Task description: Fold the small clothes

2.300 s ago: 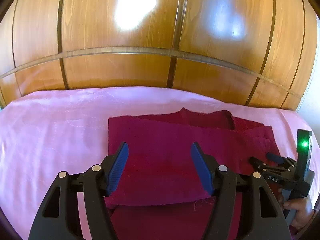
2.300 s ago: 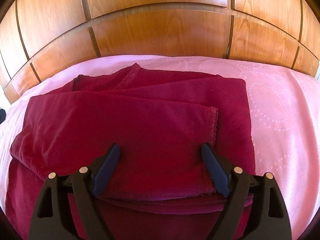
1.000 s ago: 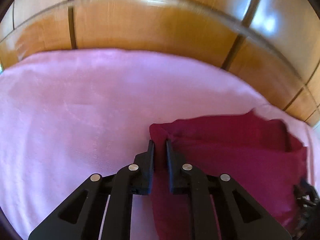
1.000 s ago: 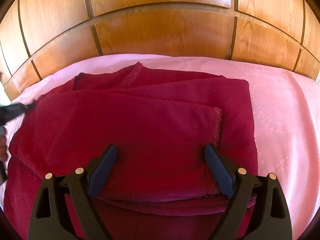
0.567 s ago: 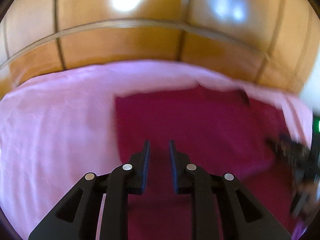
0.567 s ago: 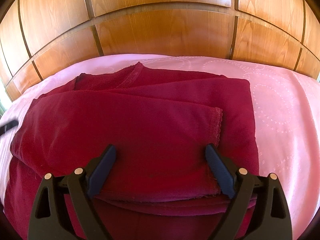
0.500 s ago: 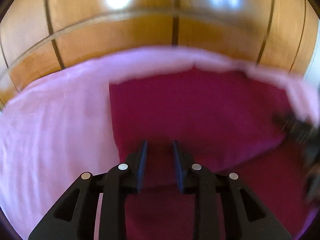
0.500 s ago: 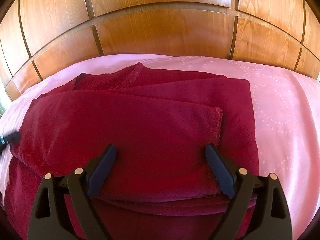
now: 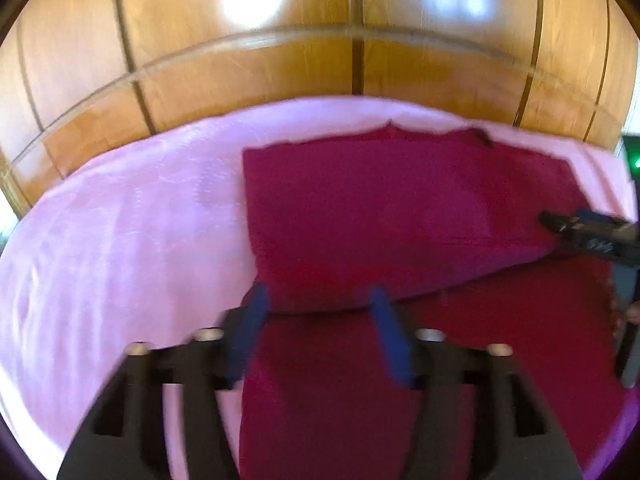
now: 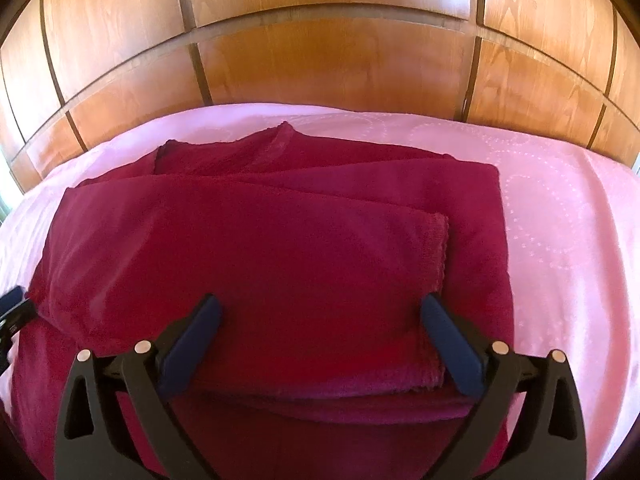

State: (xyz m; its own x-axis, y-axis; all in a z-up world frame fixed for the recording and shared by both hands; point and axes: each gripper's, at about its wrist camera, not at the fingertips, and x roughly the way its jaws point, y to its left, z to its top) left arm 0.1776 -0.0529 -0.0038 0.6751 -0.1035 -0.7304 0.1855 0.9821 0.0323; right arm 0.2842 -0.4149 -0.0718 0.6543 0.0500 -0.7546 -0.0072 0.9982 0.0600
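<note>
Finding: I can read no text, label, brand, number or sign in either wrist view.

Item one: in the left wrist view, at 3 o'clock, my right gripper [image 9: 568,218] carries a short row of white marks [image 9: 597,245] on its black body. Motion blur smears them, so I cannot tell whether they are letters or figures. The jaws of that gripper are opening, with the red garment [image 10: 280,260] lying between them, unpinched.

Item two: in the same view, at the frame edge near 2 o'clock, a green light [image 9: 636,162] glows on a dark housing. I can read no character on it.
</note>
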